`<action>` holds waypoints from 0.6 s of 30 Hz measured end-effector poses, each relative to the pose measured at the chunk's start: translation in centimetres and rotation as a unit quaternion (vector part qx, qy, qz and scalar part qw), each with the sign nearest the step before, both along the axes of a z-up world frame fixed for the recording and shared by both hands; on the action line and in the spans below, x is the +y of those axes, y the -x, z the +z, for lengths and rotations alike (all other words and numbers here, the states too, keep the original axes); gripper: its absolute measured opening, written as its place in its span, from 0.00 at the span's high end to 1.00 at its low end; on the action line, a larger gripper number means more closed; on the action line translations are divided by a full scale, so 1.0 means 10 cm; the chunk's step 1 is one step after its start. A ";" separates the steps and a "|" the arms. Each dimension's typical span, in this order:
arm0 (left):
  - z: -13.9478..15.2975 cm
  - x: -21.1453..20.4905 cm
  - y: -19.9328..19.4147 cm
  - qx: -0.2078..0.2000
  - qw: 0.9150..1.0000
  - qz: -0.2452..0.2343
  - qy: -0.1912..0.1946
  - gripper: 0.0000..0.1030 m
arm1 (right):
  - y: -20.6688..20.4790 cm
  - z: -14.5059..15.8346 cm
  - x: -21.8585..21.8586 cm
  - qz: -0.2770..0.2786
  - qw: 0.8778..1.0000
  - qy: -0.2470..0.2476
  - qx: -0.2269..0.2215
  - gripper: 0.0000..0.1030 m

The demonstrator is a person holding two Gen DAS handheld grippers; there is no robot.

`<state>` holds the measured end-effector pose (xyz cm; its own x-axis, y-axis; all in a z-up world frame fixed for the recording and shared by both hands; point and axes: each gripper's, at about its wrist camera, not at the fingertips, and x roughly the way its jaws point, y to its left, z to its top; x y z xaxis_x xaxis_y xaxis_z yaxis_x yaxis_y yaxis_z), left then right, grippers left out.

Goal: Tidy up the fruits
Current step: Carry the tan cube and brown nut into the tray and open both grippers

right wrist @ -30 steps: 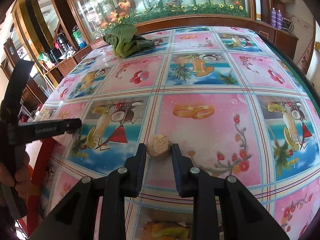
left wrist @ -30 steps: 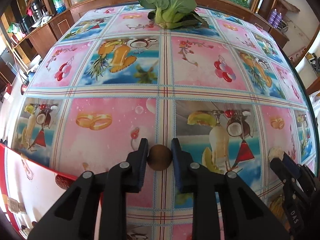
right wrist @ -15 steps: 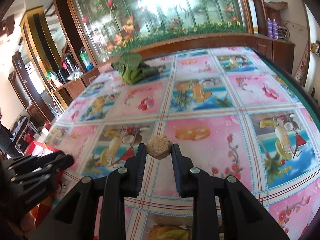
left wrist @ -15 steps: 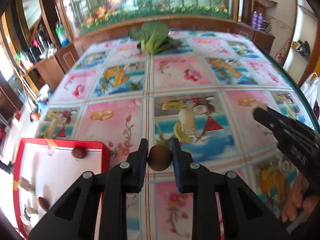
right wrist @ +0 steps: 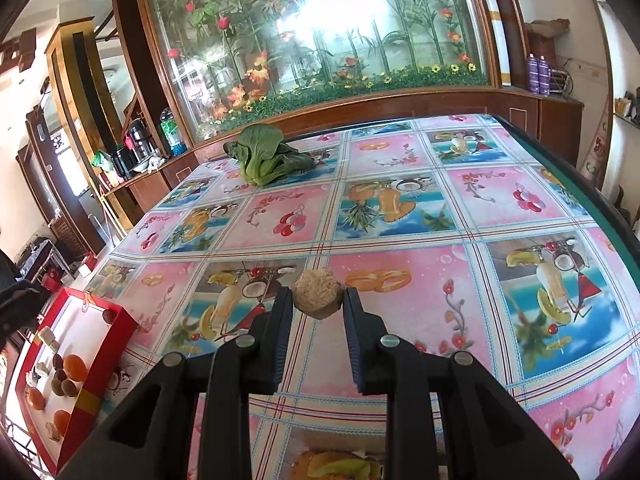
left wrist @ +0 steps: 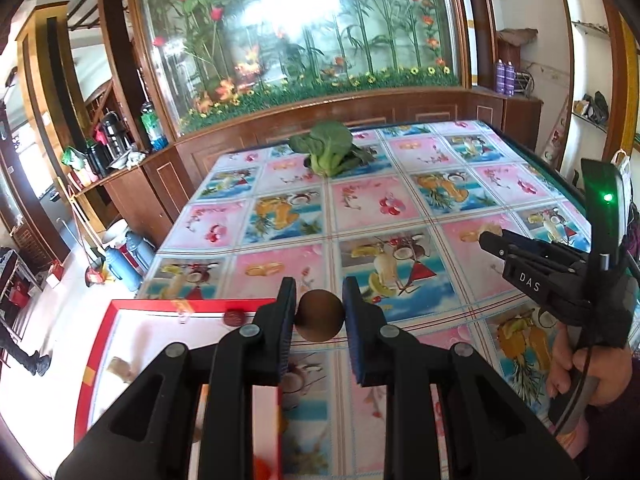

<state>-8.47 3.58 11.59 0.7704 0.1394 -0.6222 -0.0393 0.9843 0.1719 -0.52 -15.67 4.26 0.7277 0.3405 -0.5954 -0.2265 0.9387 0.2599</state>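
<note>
1. Here, the left claw [left wrist: 320,316] is clamped on a round brown fruit [left wrist: 321,316], above the desk's [left wrist: 360,208] left edge beside the red tray [left wrist: 100,344].
2. The right claw [right wrist: 318,300] is clamped on a tan, rough-topped fruit [right wrist: 318,294] above mid-desk.
3. Greens [right wrist: 266,158] lie at the far edge.

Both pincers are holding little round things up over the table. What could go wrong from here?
1. The left gripper pinches a smooth brown ball only at its sides; it might slip out and roll.
2. The right gripper holds a crumbly tan lump at the very fingertips, so it might drop.
3. The red box already holds oranges and other pieces; new ones could knock them.
</note>
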 end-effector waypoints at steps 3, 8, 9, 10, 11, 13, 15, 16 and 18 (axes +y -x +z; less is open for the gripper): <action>0.05 0.08 0.11 -0.010 1.000 0.002 0.005 0.75 | 0.02 0.00 -0.01 -0.006 1.000 -0.002 -0.001 0.76; 0.10 0.23 0.26 -0.025 1.000 0.012 0.006 0.75 | 0.16 0.10 0.09 -0.002 1.000 -0.013 -0.011 0.76; 0.10 0.28 0.30 -0.027 0.999 0.017 0.007 0.75 | 0.21 0.12 0.14 0.005 1.000 -0.018 -0.015 0.76; 0.10 0.32 0.32 -0.028 0.999 0.020 0.009 0.75 | 0.26 0.14 0.20 0.014 0.999 -0.023 -0.019 0.76; 0.10 0.37 0.35 -0.029 0.999 0.023 0.012 0.75 | 0.32 0.16 0.27 0.024 0.999 -0.025 -0.024 0.76; 0.08 0.48 0.42 -0.029 0.999 0.033 0.015 0.75 | 0.42 0.19 0.43 0.042 0.998 -0.030 -0.029 0.76; 0.06 0.58 0.47 -0.027 0.999 0.044 0.014 0.75 | 0.52 0.20 0.61 0.062 0.997 -0.042 -0.027 0.76; 0.04 0.62 0.49 -0.027 0.998 0.048 0.016 0.75 | 0.55 0.21 0.69 0.072 0.996 -0.047 -0.025 0.76; 0.01 0.74 0.55 -0.025 0.998 0.058 0.022 0.75 | 0.63 0.23 0.87 0.093 0.994 -0.059 -0.019 0.76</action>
<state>-13.96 10.95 11.69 0.7806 0.2035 -0.5910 -0.1610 0.9791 0.1244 -6.85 -6.96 6.54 0.6665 0.5371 -0.5170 -0.4054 0.8431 0.3533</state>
